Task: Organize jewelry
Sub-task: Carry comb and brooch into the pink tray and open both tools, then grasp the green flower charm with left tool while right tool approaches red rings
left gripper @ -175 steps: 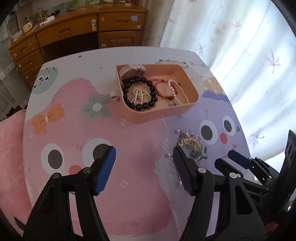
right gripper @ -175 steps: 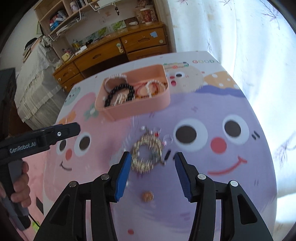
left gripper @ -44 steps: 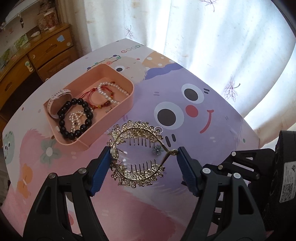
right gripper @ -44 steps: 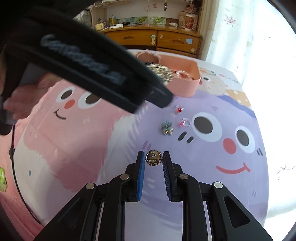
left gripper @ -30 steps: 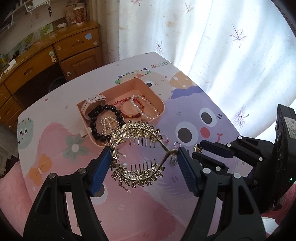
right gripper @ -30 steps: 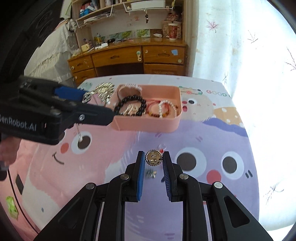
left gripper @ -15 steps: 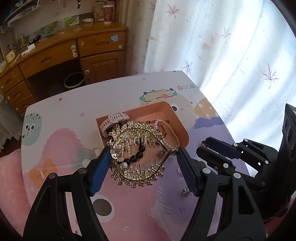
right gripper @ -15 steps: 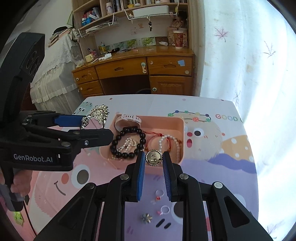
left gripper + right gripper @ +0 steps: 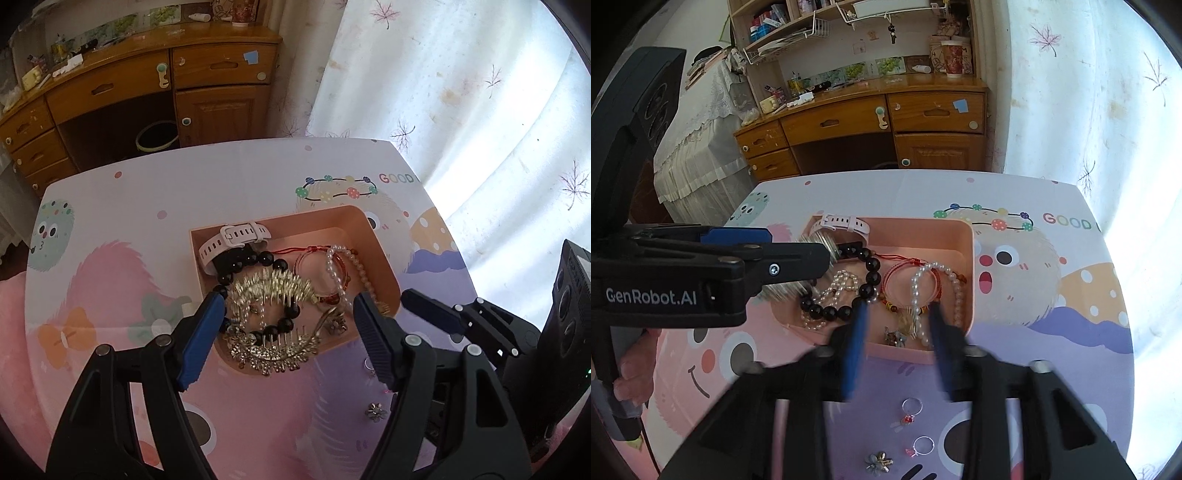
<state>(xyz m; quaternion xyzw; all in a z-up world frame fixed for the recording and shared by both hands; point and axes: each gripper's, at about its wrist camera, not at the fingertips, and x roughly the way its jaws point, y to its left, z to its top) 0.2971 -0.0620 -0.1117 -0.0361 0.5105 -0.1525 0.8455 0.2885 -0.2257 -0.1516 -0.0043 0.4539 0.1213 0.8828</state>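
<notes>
Both the left tongs (image 9: 290,319) and right tongs (image 9: 897,325) gape wide, empty, over the pink tray (image 9: 384,258).

The pink tray (image 9: 384,258) is showing smooth, matt plastic. The gold tiara (image 9: 271,317) is glinting like polished metal, the black bead bracelet (image 9: 864,286) is shining glossy, and the printed worktop (image 9: 122,206) covering is looking smooth. The desk (image 9: 871,122) is gleaming as varnished wood.
</notes>
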